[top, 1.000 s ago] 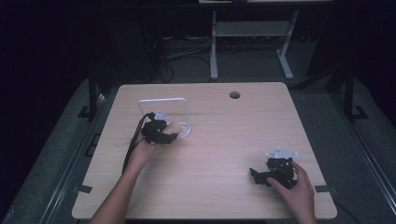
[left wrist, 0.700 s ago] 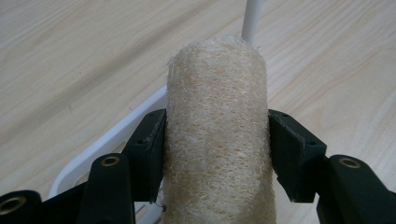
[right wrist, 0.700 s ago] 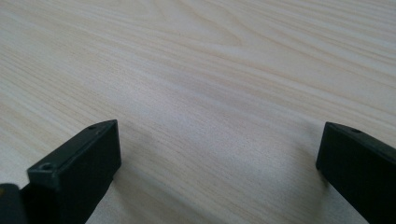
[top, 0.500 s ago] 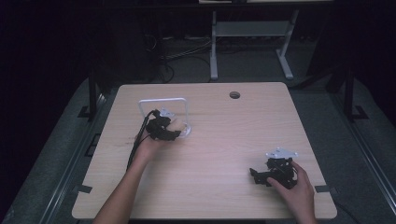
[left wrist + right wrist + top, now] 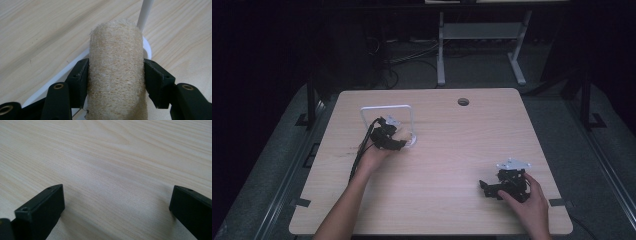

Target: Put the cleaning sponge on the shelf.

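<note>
One white rack (image 5: 386, 116) just behind loofah (image 5: 116, 70)

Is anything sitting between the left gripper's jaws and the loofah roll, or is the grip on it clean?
Nothing visible stands in the way. In the left gripper view the left gripper has both jaws pressed directly on the sides of the loofah roll, just above the white stand whose thin rod rises behind it.

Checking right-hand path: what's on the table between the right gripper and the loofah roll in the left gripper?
Bare wood. In the high view, nothing lies on the table between the right gripper and the loofah roll.
</note>
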The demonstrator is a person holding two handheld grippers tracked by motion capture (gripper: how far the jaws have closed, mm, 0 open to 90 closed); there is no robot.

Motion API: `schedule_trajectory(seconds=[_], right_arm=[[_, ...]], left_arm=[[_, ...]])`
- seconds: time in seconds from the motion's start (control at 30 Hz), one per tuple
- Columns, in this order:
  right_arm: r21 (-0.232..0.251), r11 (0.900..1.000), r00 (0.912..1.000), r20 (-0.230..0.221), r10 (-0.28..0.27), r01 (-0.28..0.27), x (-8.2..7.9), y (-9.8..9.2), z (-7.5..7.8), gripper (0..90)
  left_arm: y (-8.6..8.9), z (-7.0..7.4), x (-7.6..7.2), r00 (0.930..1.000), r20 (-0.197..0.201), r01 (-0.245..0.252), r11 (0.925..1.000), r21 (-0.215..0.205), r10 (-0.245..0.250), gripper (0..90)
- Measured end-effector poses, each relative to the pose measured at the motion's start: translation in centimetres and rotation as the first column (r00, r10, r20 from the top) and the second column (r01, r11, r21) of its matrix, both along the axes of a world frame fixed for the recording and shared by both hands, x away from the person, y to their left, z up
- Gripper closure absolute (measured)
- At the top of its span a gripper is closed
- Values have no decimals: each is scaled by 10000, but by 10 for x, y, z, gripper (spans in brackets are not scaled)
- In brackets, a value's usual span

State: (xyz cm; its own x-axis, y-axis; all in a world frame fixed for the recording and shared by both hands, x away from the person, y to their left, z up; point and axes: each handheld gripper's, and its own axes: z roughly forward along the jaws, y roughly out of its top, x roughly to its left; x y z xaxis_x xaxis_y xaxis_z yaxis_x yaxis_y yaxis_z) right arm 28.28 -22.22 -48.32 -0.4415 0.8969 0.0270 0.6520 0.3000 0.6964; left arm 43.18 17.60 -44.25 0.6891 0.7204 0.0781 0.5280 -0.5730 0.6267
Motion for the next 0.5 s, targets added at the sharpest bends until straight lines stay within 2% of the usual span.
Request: schedule_trajectory(seconds=[0.13, 0.3, 0.5], right_arm=[[1, 10000, 10000, 0, 0, 0, 0, 0, 0, 0], [-1, 10000, 10000, 3, 2, -2, 0, 0, 0, 0], [1, 10000, 10000, 1, 1, -1, 0, 0, 0, 0]], left_arm=[[-1, -2, 1, 10000, -97, -11, 9999, 122, 12, 408], [0, -4, 2, 9998, -161, -83, 10000, 51, 84, 400], [2, -4, 3, 9997, -131, -185, 9998, 47, 186, 332]])
